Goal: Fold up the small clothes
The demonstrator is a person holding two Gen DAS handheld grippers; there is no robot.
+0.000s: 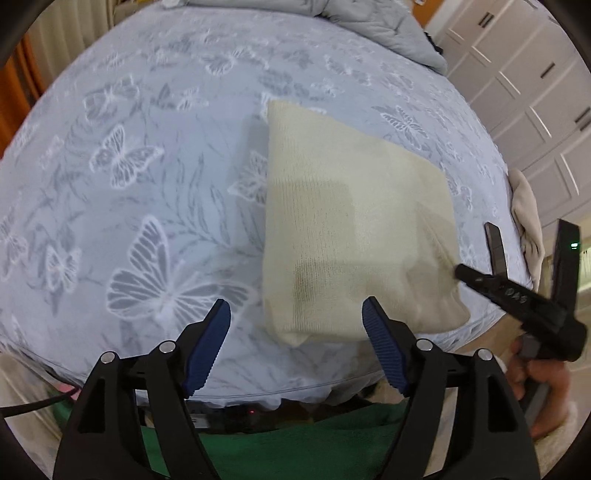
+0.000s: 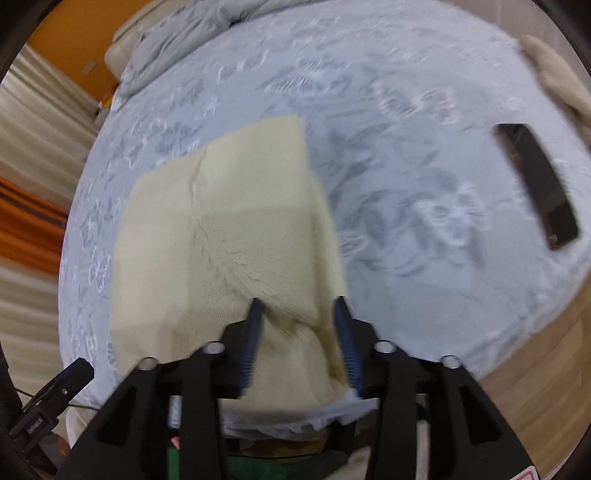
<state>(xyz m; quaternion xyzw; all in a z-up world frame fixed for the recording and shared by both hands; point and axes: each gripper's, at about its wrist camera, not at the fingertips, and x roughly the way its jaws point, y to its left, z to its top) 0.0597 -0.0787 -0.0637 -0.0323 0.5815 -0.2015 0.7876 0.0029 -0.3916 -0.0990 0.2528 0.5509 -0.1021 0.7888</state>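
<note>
**Cream knit lies folded on the butterfly bedspread, both grippers at its near edge**

A cream knitted garment (image 1: 354, 221) lies folded into a rough rectangle on a pale blue bedspread (image 1: 147, 155) printed with white butterflies. In the left wrist view it fills the centre and right of the frame, with one corner reaching toward the upper middle and its near edge at the lower centre, close to the edge of the bed.

The left gripper (image 1: 295, 325) sits at the bottom of its own view with its jaws spread wide. Its blue pads (image 1: 380, 343) hold nothing; the right-hand pad overlaps the garment's near edge in the picture, the left-hand one lies over bare bedspread.

The right gripper (image 2: 299, 317) is at the lower centre of its view, jaws parted to either side of a bunched ridge of the knit at the garment's near corner (whether the pads actually press the cloth cannot be told, as the frame is blurred). From the left wrist view the same gripper (image 1: 476, 258) enters from the right edge, its tip at the garment's right side.

A dark phone (image 2: 535, 184) lies on the bedspread in the upper right of the right wrist view, well apart from the garment. A grey quilt (image 1: 376, 26) is heaped at the top of the left wrist view, and a beige cloth (image 1: 528, 221) hangs at the bed's right edge.
</note>
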